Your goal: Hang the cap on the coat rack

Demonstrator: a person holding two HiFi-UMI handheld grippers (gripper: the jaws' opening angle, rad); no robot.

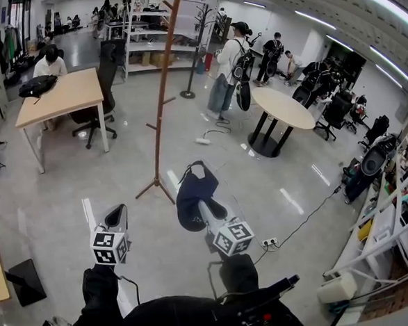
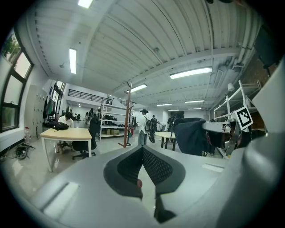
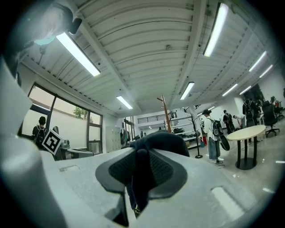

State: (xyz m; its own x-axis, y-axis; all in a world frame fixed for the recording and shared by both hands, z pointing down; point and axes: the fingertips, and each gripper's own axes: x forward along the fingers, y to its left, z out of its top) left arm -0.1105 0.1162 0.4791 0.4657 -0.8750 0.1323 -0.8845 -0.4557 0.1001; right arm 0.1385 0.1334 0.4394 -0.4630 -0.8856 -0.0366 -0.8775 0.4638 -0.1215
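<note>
The wooden coat rack (image 1: 163, 92) stands on the grey floor ahead of me, its pegs bare. A dark navy cap (image 1: 191, 198) hangs from my right gripper (image 1: 201, 205), which is shut on its fabric short of the rack's feet. In the right gripper view the cap (image 3: 162, 140) bulges over the pads, cloth is pinched in my right gripper (image 3: 141, 153), and the coat rack (image 3: 165, 113) rises behind. My left gripper (image 1: 117, 214) is held to the left, shut and holding nothing. In the left gripper view my left gripper (image 2: 142, 151) has its pads meeting at the tips, the cap (image 2: 191, 136) is at the right, and the coat rack (image 2: 128, 116) is far off.
A wooden desk (image 1: 60, 96) with a black bag (image 1: 37, 85) and a seated person stands back left. A round white table (image 1: 284, 108) is at the right, with people standing beyond it. A dark second stand (image 1: 195, 55) is behind the rack. A power strip (image 1: 269, 243) lies on the floor.
</note>
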